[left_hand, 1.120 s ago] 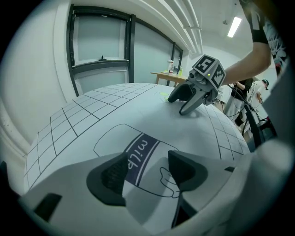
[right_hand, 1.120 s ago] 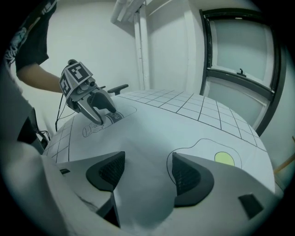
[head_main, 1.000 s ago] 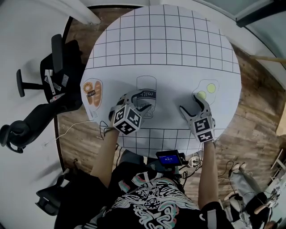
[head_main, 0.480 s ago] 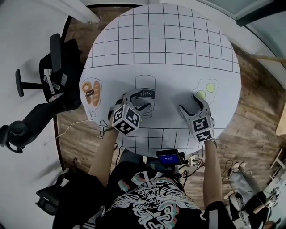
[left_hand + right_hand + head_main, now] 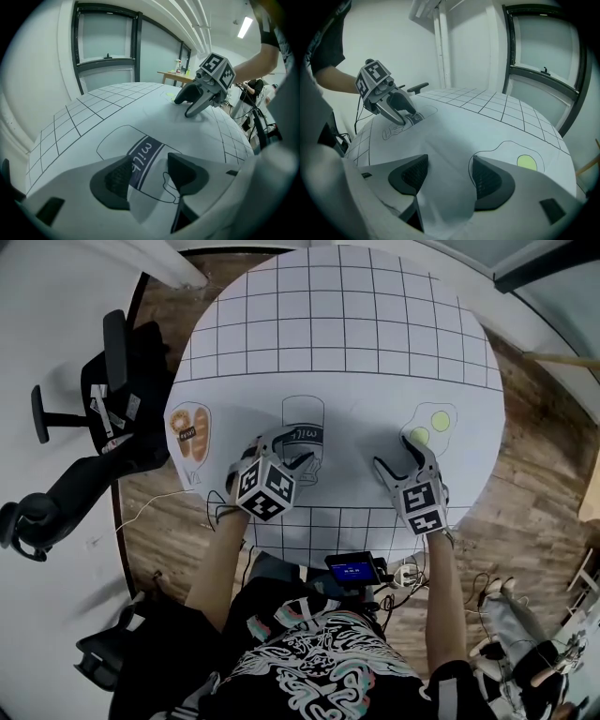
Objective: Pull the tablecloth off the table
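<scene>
Tablecloth (image 5: 337, 352): white with a black grid, spread flat over the round table, which it hides entirely. Left forearm (image 5: 220, 559) and right forearm (image 5: 441, 587) reach forward, grippers tipped down onto the cloth by the near edge. Left gripper (image 5: 289, 452) straddles the printed milk carton (image 5: 305, 423); jaws closing, cloth between, pads not yet pinching. Right gripper (image 5: 396, 456) sits beside the fried-egg drawing (image 5: 429, 426); jaws wide apart, gripping nothing.

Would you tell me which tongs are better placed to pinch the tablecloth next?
Probably left. The left tongs are closing with a ridge of tablecloth between them; the right tongs stand wide open over the cloth.
</scene>
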### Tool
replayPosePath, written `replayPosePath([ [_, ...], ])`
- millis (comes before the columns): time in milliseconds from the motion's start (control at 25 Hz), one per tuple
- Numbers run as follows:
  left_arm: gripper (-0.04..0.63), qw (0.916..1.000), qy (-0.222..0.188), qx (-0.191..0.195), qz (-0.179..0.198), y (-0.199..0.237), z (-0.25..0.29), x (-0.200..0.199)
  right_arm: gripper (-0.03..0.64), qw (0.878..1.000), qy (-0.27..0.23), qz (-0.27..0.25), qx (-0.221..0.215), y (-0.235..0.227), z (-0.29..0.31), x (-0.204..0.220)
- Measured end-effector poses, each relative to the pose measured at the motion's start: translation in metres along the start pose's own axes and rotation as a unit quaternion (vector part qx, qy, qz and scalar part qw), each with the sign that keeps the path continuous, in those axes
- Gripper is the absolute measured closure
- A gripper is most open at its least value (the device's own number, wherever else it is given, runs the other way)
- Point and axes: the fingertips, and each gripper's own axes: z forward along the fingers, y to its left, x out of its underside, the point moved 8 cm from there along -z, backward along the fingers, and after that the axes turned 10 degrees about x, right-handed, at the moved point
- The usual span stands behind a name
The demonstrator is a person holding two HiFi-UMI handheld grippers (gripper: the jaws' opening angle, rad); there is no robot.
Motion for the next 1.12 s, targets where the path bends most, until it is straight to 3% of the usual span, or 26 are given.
replayPosePath([
  [480, 0.354, 0.9996, 0.026, 0.001, 0.006, -0.002, 0.001, -0.003, 0.339, 1.000, -0.001, 0.002, 0.006, 0.001, 0.000, -0.001],
  [880, 0.385, 0.9995, 0.032, -0.006, -0.004, -0.002, 0.001, -0.007, 0.417, 1.000, 0.002, 0.009, 0.022, -0.006, -0.001, -0.005],
  [920, 0.392, 0.9995, 0.029, -0.009, -0.008, -0.001, 0.000, -0.007, 0.455, 1.000, 0.004, 0.011, 0.027, -0.008, 0.000, -0.005],
  [1000, 0.435, 0.9995, 0.020, -0.017, -0.018, 0.003, 0.000, -0.007, 0.514, 0.999, 0.009, 0.009, 0.033, -0.013, 0.001, -0.006],
  [1080, 0.456, 0.9991, 0.018, -0.031, -0.024, 0.007, -0.001, -0.007, 0.525, 0.999, 0.011, 0.003, 0.035, -0.014, 0.001, -0.007],
  [1120, 0.541, 0.9988, 0.018, -0.038, -0.025, 0.009, -0.001, -0.007, 0.531, 0.999, 0.010, 0.003, 0.035, -0.013, 0.001, -0.007],
])
